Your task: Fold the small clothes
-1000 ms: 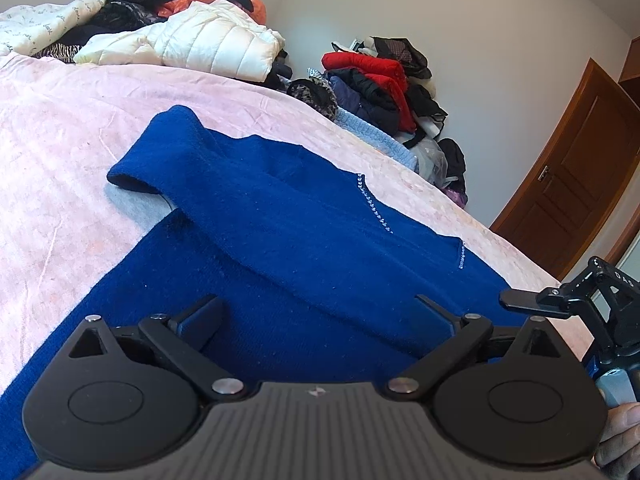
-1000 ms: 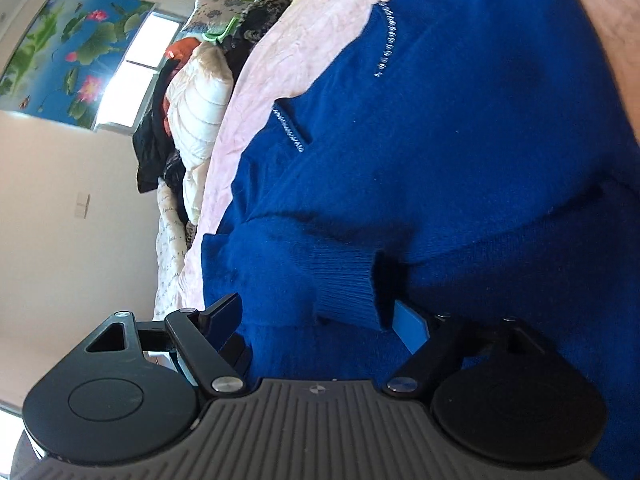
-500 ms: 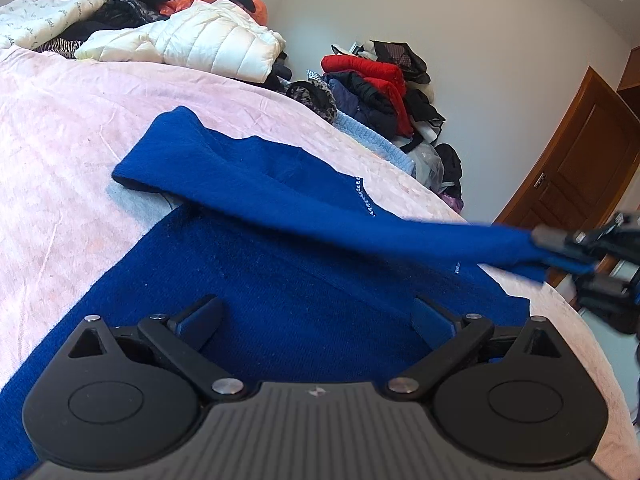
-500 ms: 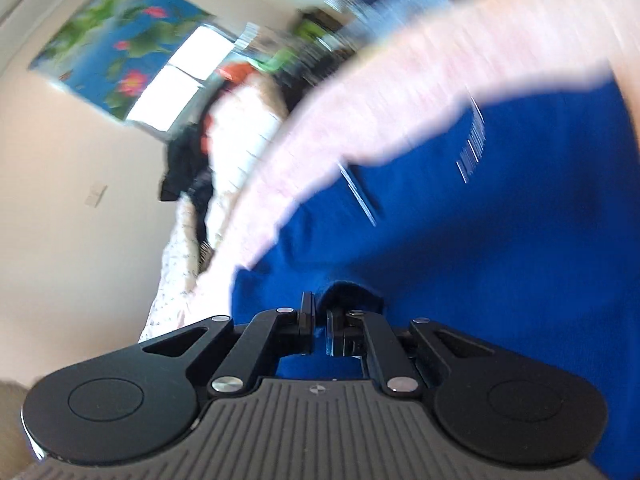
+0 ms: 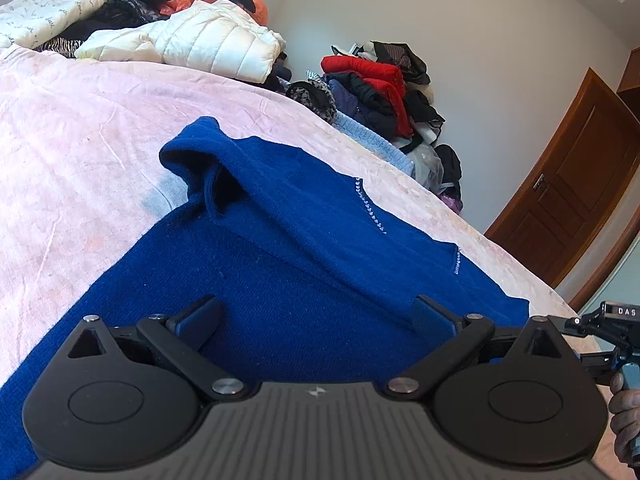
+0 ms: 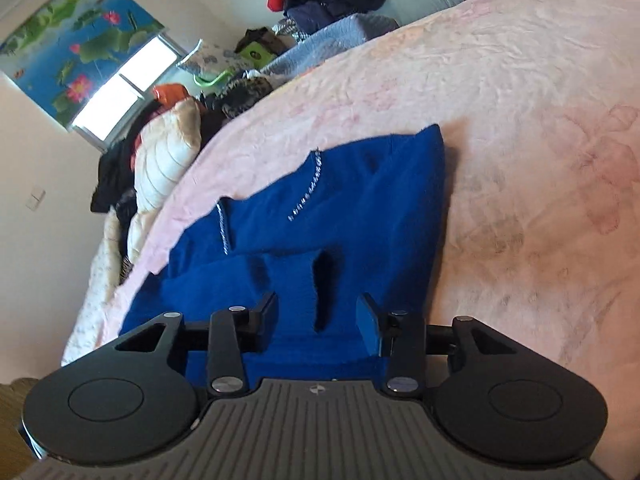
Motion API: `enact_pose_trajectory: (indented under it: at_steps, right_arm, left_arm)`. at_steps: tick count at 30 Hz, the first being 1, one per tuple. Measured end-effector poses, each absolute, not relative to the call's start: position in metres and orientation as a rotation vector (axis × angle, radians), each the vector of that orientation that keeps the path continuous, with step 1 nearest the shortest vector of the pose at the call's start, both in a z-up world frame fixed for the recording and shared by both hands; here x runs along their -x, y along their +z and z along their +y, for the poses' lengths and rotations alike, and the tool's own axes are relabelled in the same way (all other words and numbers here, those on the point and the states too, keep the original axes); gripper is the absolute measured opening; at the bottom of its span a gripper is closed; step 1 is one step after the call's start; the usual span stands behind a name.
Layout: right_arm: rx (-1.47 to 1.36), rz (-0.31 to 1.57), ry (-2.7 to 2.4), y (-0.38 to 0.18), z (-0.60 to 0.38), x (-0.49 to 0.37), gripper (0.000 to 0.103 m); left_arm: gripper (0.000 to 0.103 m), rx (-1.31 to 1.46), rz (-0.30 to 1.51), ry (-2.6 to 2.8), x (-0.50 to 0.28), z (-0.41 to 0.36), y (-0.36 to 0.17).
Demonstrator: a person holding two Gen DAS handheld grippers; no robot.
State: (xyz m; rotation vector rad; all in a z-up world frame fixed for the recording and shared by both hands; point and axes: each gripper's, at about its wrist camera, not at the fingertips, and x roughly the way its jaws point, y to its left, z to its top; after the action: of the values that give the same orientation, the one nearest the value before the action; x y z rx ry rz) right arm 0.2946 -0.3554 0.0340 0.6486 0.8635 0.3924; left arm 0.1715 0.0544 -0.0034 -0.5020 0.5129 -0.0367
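Note:
A blue sweater (image 5: 320, 248) with small rhinestone trim lies spread on the pink bedspread (image 5: 80, 152). One sleeve (image 6: 296, 276) is folded back across its body. Its cuff lies just ahead of and partly between the fingers of my right gripper (image 6: 318, 320). That gripper's jaws are opening and the pads stand clear of the cloth. In the left wrist view the right gripper (image 5: 588, 338) shows at the far right edge, with a hand behind it. My left gripper (image 5: 316, 314) hovers wide open low over the sweater's lower half and holds nothing.
A white puffer jacket (image 5: 208, 40) and dark clothes are heaped at the head of the bed. A pile with a red jacket (image 5: 368, 76) stands beyond the far side. A brown wooden door (image 5: 572, 200) is at the right. Bare bedspread (image 6: 540, 160) lies right of the sweater.
The right gripper shut on the sleeve cuff, lifted it and pulled it across the sweater, and its jaws have now parted with the sleeve lying on the body. The left gripper stayed still.

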Motion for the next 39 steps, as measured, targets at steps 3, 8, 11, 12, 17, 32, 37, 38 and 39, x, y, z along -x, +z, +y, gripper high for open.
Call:
enact_pose_trajectory:
  at_steps: [3,8,11,12,17,32,37,38,39]
  right_arm:
    - [-0.743,0.922,0.397,0.022,-0.354,-0.316,0.045]
    - [-0.800,1.037,0.444,0.000,-0.329,-0.339,0.047]
    - [-0.787,1.032,0.460,0.001,-0.315,-0.344,0.050]
    - [-0.789,1.022,0.442,0.001,-0.314,-0.345,0.041]
    - [-0.688,0.847,0.444,0.036,-0.327,-0.337,0.009]
    - [-0.290,0.862,0.190,0.026,-0.362,-0.321,0.007]
    - [-0.380,0.733,0.182,0.046,-0.375,-0.308,0.007]
    - [-0.389,0.745,0.184,0.045,-0.378,-0.311,0.007]
    - [-0.366,0.779,0.172,0.039,-0.378,-0.317,0.007]
  left_arm:
    - [0.103,0.499,0.514,-0.035,-0.171,0.054,-0.003]
    - [0.103,0.499,0.514,-0.035,-0.171,0.054,-0.003]
    - [0.103,0.500,0.513,-0.035,-0.171,0.054,-0.003]
    - [0.103,0.500,0.513,-0.035,-0.171,0.054,-0.003]
    - [0.103,0.504,0.512,-0.036,-0.171,0.054,-0.002]
    - [0.103,0.509,0.510,-0.038,-0.171,0.057,-0.002]
    - [0.103,0.511,0.510,-0.038,-0.171,0.057,-0.003]
    - [0.103,0.510,0.510,-0.038,-0.171,0.057,-0.003]
    - [0.103,0.510,0.510,-0.037,-0.171,0.057,-0.003]
